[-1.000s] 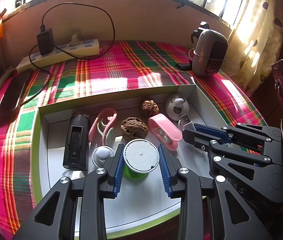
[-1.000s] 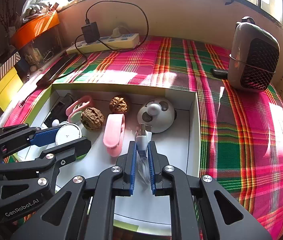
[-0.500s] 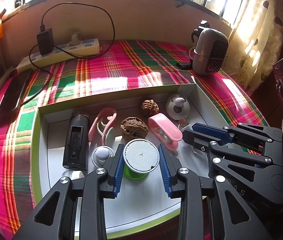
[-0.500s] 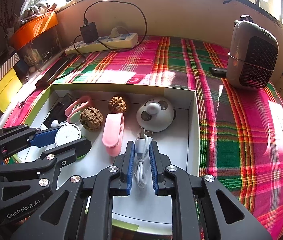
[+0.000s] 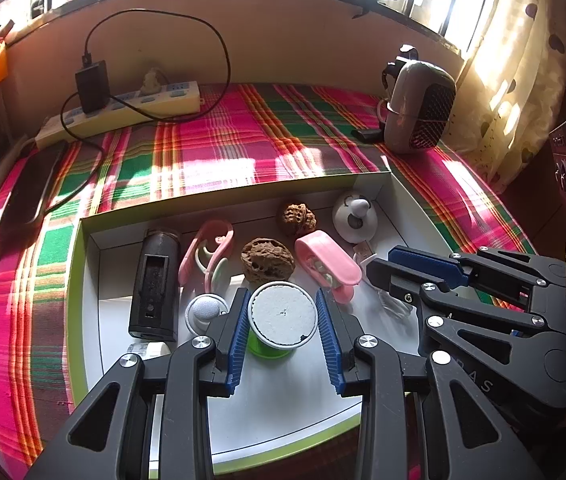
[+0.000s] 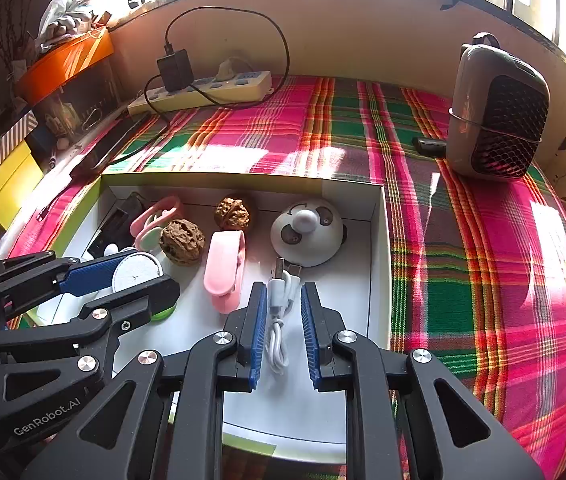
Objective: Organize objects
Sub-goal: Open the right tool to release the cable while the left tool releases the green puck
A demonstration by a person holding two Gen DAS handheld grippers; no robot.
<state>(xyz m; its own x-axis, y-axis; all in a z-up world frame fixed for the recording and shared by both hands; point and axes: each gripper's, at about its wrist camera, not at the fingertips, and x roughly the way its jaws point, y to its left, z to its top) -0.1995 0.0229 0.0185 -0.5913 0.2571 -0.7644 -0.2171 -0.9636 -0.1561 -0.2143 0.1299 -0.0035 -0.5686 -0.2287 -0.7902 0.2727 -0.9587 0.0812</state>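
Note:
A white tray with a green rim (image 5: pixel 75 280) (image 6: pixel 377 260) lies on the plaid cloth. My left gripper (image 5: pixel 283 296) (image 6: pixel 123 276) is low in the tray, shut on a green spool with a white top (image 5: pixel 283 314) (image 6: pixel 137 270), which stands on the tray floor. My right gripper (image 6: pixel 283 292) (image 5: pixel 387 268) is to its right. Its jaws are opening, and a coiled white USB cable (image 6: pixel 279 320) (image 5: pixel 365 250) lies on the tray floor between the pads without touching them.
The tray also holds two walnuts (image 5: pixel 267 258) (image 5: pixel 297 218), a pink clip (image 6: pixel 225 268), a white panda-faced fan (image 6: pixel 307 232), a pink-green ring toy (image 5: pixel 207 256) and a black cylinder (image 5: pixel 155 284). Behind are a power strip (image 6: pixel 203 90) and a grey heater (image 6: pixel 499 114).
The right jaws have parted off the white cable, which has settled lower onto the tray floor. The left gripper and the spool have not moved.

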